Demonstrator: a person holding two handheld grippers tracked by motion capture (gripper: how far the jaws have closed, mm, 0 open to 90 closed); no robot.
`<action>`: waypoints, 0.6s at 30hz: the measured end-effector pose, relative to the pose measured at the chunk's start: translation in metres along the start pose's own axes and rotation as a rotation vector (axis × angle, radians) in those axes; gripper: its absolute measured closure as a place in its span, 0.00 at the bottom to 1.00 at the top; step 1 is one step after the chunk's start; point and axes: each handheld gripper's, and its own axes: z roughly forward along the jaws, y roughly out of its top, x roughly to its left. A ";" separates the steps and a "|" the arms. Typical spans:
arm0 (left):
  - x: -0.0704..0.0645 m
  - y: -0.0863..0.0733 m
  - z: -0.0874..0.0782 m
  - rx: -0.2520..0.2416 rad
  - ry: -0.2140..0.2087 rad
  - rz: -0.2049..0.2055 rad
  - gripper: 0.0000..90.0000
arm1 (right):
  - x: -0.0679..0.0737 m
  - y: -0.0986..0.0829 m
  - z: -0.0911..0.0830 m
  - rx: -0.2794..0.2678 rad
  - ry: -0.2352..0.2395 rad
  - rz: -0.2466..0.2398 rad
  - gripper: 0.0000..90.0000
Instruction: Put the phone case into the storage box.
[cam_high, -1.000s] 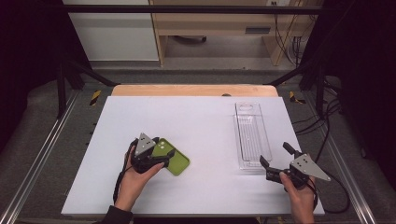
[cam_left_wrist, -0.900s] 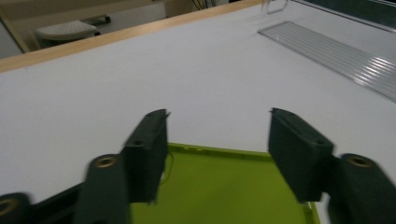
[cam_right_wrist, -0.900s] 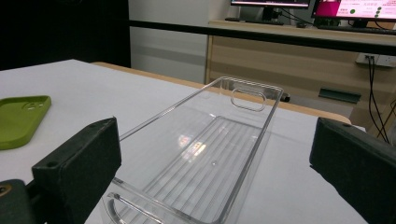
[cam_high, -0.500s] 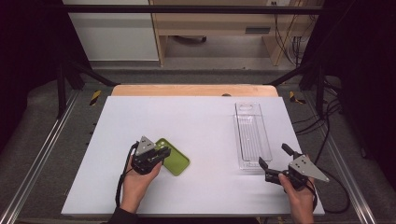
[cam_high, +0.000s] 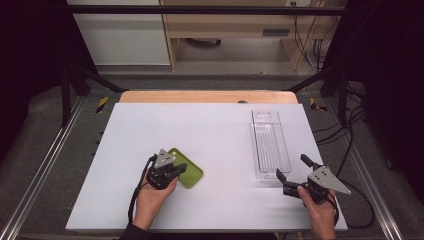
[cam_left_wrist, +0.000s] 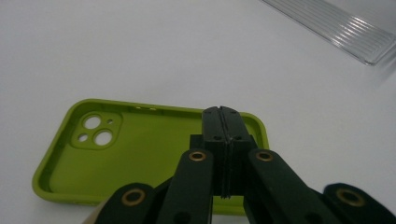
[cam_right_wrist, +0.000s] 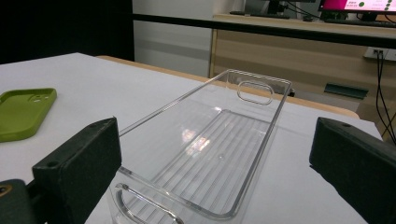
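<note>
Bright, even overhead light whitens the table, glare streaks the clear tray, and the surroundings fall dark.

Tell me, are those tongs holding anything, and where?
The left tongs look shut on the green phone case, pinching its long side rim. The right tongs are open before the clear tray, holding nothing.

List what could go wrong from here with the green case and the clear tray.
1. The left tongs are shut above the green phone case, not gripping a wall; pressing down may just slide it across the smooth table.
2. The right tongs stand wide open at the near end of the clear tray; a nudge could push this light tray away.
</note>
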 end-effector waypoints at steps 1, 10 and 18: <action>-0.002 0.000 0.002 0.012 -0.003 0.005 1.00 | 0.000 0.000 0.000 0.000 0.002 0.000 0.03; -0.016 -0.001 0.015 0.084 -0.044 0.041 1.00 | 0.001 0.000 0.001 0.006 0.006 -0.016 0.03; -0.014 -0.003 0.026 0.116 -0.066 0.027 1.00 | 0.002 -0.001 0.002 0.007 0.013 -0.010 0.03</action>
